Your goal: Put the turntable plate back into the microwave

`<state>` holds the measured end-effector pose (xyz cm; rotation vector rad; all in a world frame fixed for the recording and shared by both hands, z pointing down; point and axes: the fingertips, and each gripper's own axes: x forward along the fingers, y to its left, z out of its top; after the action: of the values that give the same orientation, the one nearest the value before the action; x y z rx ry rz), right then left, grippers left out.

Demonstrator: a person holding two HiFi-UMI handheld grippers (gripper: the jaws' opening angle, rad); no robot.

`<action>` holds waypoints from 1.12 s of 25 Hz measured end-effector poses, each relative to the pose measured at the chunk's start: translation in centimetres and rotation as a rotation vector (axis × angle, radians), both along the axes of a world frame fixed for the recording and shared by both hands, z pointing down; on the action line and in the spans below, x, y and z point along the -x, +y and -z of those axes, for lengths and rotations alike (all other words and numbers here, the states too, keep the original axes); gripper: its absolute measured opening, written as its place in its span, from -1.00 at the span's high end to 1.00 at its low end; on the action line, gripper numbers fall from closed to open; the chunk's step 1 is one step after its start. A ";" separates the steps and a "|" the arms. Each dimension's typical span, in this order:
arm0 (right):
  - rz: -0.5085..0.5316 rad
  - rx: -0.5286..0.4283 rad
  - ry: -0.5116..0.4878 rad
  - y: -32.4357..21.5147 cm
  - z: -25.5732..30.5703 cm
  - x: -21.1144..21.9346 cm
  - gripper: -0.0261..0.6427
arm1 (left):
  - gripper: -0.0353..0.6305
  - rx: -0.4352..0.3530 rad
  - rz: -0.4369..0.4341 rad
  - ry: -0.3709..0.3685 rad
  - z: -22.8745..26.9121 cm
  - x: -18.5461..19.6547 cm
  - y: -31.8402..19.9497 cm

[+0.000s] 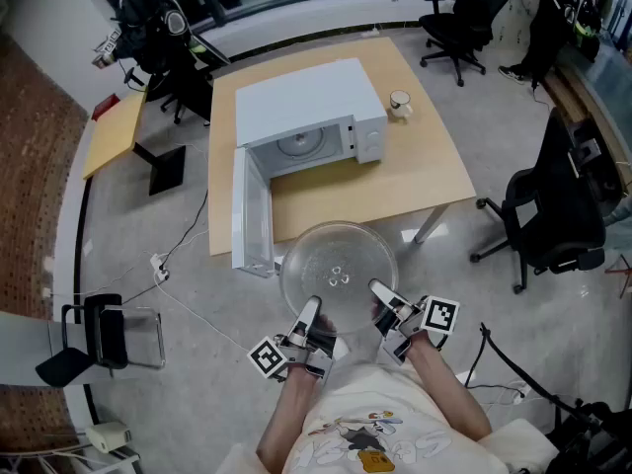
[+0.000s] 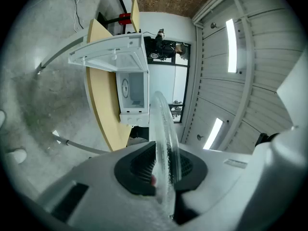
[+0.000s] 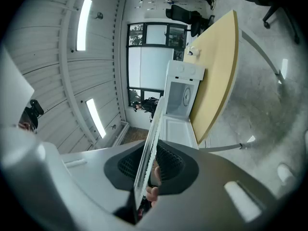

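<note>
**Glass plate in carry, short of the open microwave**

Table [image 1: 434, 171]: light wood, standing on a grey floor [image 1: 513, 363] with office chairs around it.

Microwave [image 1: 314, 102]: white, near the middle of the table. Its door [image 1: 251, 215] is swung fully out to the left and reaches past the table's near edge. The cavity is open towards the person. Something round shows on the cavity floor, too small to identify.

Turntable plate [image 1: 339, 263]: clear glass, roughly level, held in the air over the floor. It sits just in front of the table's near edge and beside the tip of the door, and is not yet inside the microwave.

Left hand-held gripper [image 1: 311, 314]: jaws closed nearly together, pads pressing the plate's near rim on the left.

Right hand-held gripper [image 1: 382, 294]: jaws closed likewise on the near rim at the right. Each gripper view shows the glass edge-on between the ribbed pads.

Mug [image 1: 400, 104]: on the table just right of the microwave, out of the way.

Step in hand, as I judge it: the carry, with insertion not begun.

The next move calls for both grippers to travel forward together. They need to keep the plate flat, pass right of the door, enter the cavity mouth and lower the plate centred. Uneven motion could twist the glass out of the pads.
</note>
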<state>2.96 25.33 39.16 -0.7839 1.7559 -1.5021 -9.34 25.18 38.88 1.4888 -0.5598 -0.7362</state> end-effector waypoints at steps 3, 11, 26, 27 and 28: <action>-0.009 -0.007 0.011 0.2 0.2 0.1 0.76 | 0.79 -0.001 -0.012 0.009 0.1 0.1 0.1; -0.025 -0.025 0.020 0.1 0.7 0.8 0.76 | 0.79 -0.015 -0.029 0.012 0.7 0.8 -0.2; -0.092 -0.033 0.051 0.0 0.7 3.2 0.74 | 0.78 -0.029 -0.079 0.026 1.1 3.4 -1.1; -0.095 -0.036 0.054 -0.1 0.6 3.5 0.74 | 0.78 -0.031 -0.083 0.023 1.0 3.7 -1.4; -0.096 -0.038 0.053 -0.3 0.4 3.8 0.74 | 0.78 -0.029 -0.086 0.022 0.9 4.0 -1.5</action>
<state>-0.85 25.04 38.71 -0.8831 1.7550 -1.3932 -13.33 23.65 37.98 1.5206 -0.4673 -0.6947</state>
